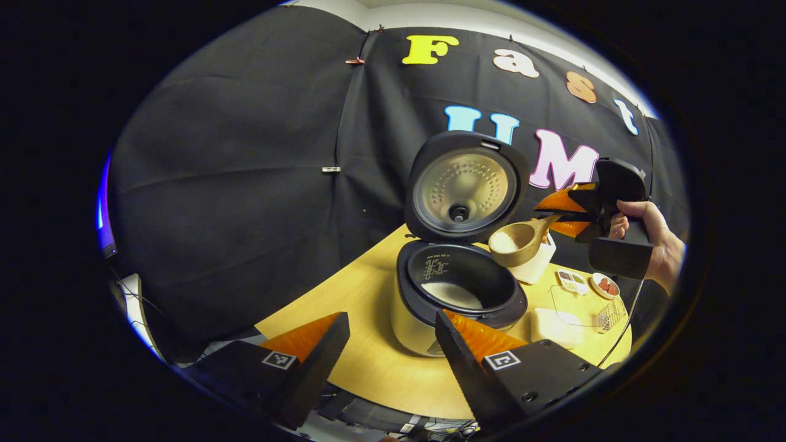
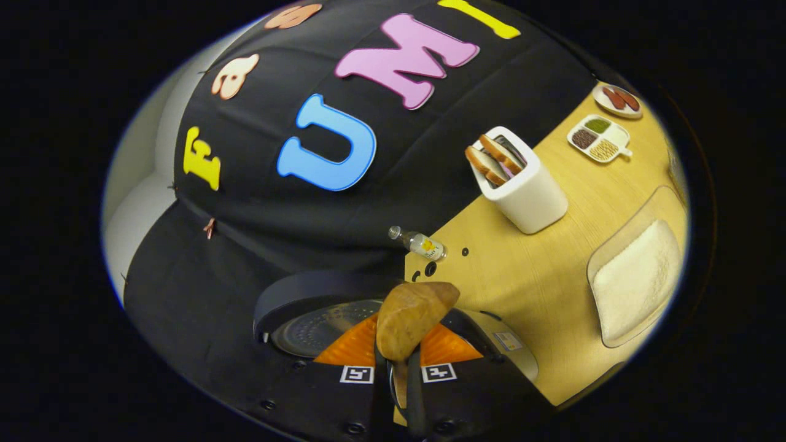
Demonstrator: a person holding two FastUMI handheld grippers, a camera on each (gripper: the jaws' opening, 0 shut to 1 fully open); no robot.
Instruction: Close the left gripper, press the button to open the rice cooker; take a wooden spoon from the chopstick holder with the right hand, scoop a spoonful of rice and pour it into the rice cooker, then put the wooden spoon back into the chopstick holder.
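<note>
A: Our right gripper (image 2: 396, 362) pinches the wooden spoon (image 1: 519, 240) above the open rice cooker (image 1: 457, 294); the left gripper (image 1: 393, 344) is spread.
B: If we tilt early, rice may spill onto the table (image 1: 374, 362).

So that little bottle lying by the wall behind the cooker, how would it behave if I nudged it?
The bottle lies on its side on the table, so it would likely roll rather than slide. It looks small and clear, probably light, so a slight push may send it far. It sits near the table's back edge, so it could roll off.
</note>
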